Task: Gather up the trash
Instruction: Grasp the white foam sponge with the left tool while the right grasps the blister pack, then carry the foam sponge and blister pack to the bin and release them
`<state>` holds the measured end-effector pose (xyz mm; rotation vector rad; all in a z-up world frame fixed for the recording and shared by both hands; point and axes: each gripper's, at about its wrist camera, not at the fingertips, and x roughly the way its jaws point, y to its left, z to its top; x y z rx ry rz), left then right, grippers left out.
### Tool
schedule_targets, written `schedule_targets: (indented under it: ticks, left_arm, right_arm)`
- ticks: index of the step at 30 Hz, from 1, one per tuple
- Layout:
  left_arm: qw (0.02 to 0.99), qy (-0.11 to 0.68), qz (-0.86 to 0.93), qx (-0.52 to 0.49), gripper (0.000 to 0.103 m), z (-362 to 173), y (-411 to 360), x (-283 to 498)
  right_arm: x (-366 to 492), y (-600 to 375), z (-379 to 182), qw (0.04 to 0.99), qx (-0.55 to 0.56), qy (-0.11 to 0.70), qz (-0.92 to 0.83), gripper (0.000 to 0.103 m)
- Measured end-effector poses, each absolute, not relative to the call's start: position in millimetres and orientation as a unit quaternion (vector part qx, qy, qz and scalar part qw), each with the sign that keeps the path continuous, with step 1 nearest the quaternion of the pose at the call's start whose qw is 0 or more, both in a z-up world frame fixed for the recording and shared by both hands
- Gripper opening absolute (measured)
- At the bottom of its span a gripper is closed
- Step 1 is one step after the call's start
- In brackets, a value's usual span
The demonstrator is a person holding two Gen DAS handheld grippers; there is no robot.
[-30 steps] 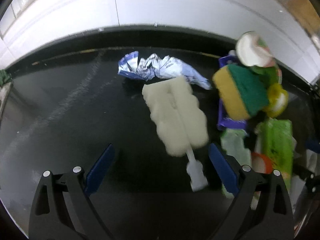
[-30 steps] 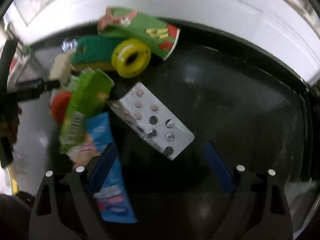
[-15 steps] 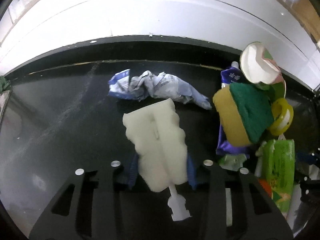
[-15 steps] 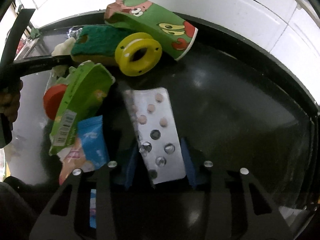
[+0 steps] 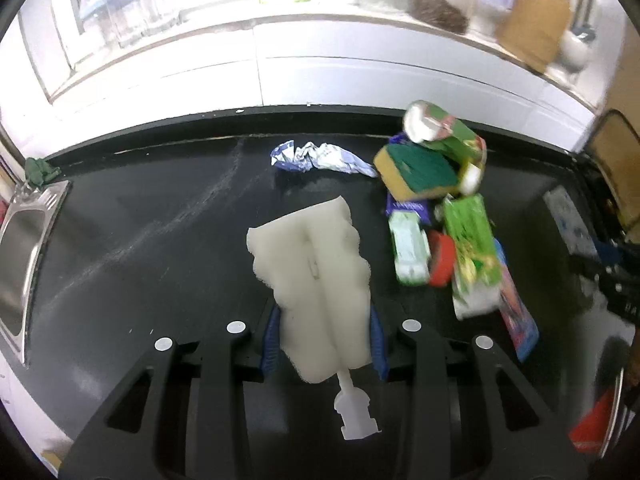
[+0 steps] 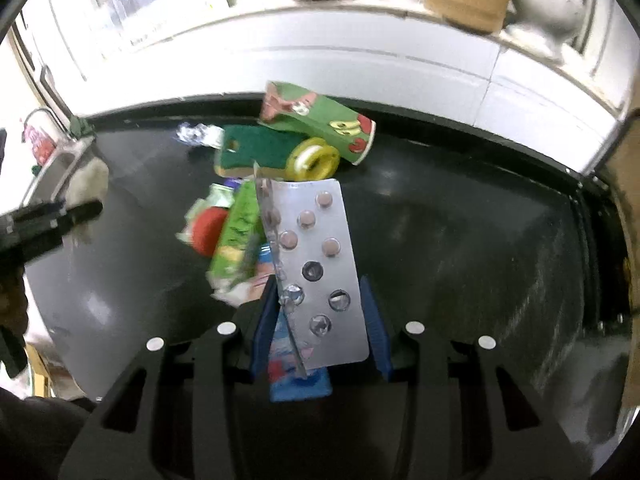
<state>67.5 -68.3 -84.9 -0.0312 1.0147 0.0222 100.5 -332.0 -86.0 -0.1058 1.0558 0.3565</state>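
Left claw (image 5: 323,336) clamped on white sponge brush head (image 5: 312,268), right claw (image 6: 317,330) on used blister pack (image 6: 316,264). 2 picked; sponge (image 5: 416,170), cup (image 5: 444,132), cartons ahead remain.

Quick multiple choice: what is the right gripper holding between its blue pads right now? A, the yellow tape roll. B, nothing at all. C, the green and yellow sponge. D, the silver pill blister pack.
D: in the right wrist view the right gripper has its blue pads pressed on both edges of the silver pill blister pack, while the yellow tape roll and sponge lie on the black counter.
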Motion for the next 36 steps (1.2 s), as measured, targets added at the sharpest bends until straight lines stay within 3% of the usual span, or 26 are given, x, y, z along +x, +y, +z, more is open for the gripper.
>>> schedule_targets:
  ticks: [16,25,35,36]
  left_arm:
    - [0.885,0.463,0.036,-0.03,0.036,-66.2,11.5,-9.9]
    - [0.869,0.454,0.177,-0.091,0.036,-64.2,130.5,-108.8]
    - [0.806,0.456,0.329,-0.185,0.036,-86.8,232.1,-251.8]
    - [0.8,0.456,0.339,-0.193,0.036,-91.3,239.1,-265.4]
  right_arm:
    - [52.4,-229.1,-47.8,0.85,-0.061,0.478,0.212,0.041]
    - [18.5,-52.6,-36.4,0.787,-0.12,0.467,0.386,0.041]
    - [-103.3,140.9,-49.2,0.648,-0.195,0.466,0.57,0.041]
    - [-114.3,152.9,-51.7,0.636,-0.2,0.468,0.58,0.03]
